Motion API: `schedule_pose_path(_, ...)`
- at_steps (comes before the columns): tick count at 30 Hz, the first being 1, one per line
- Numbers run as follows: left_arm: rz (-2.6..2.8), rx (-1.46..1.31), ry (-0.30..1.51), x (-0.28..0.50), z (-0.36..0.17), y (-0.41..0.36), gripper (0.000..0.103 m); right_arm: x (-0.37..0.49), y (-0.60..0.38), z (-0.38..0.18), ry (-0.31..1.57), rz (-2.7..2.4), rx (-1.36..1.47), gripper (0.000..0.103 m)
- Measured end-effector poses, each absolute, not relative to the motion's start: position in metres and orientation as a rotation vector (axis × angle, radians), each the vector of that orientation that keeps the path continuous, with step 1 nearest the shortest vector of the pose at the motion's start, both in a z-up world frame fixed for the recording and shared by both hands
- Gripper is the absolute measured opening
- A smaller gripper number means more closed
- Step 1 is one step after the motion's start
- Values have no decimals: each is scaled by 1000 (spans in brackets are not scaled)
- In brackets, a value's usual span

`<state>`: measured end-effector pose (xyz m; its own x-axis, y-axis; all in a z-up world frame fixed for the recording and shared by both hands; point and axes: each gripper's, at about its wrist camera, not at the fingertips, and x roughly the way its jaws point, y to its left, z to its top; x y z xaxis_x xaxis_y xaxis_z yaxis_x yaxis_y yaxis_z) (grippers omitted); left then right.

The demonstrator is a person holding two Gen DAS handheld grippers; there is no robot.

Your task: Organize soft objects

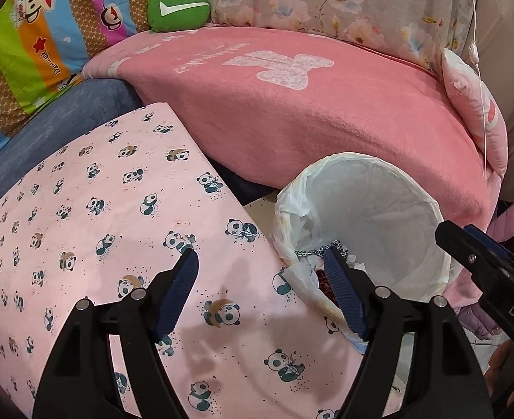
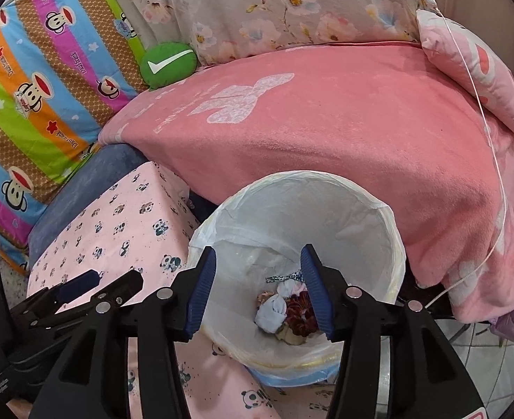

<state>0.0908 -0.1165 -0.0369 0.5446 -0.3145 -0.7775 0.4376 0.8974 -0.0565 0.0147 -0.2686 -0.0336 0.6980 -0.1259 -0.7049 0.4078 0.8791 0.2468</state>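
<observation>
A round bin lined with a white plastic bag point(image 2: 379, 223) stands beside a pink panda-print surface point(image 1: 99, 244). At its bottom lie small soft items: a pale blue knotted cloth point(image 2: 272, 310), a dark red scrunchie point(image 2: 300, 310) and a patterned strip point(image 2: 284, 277). My right gripper point(image 2: 260, 286) hovers open over the bin's mouth with nothing between its fingers. My left gripper point(image 1: 262, 272) is open above the panda surface at the bin rim point(image 1: 442, 244), also holding nothing. The right gripper's fingers point(image 1: 473, 255) show at the right edge of the left wrist view.
A pink fleece blanket point(image 2: 326, 132) covers the couch behind the bin. A green checkmark cushion point(image 2: 167, 64), a colourful monkey-print pillow point(image 2: 29, 87), a floral pillow point(image 2: 274, 7) and a pink pillow point(image 2: 473, 66) line the back. A blue cushion point(image 1: 64, 122) lies left. Tiled floor point(image 2: 480, 356) shows bottom right.
</observation>
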Motion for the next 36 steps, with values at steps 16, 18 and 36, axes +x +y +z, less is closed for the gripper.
schedule_pose_path(16, -398, 209, 838, 64, -33, -114, 91, -23, -262, -32, 765, -374, 294, 83)
schedule_pose_path(18, -390, 209, 840, 62, -33, -113, 91, -24, -261, -31, 770, -367, 288, 84)
schedule_pose_path(36, -320, 203, 848, 47, -37, -99, 94, -38, -240, -34, 786, -359, 200, 99)
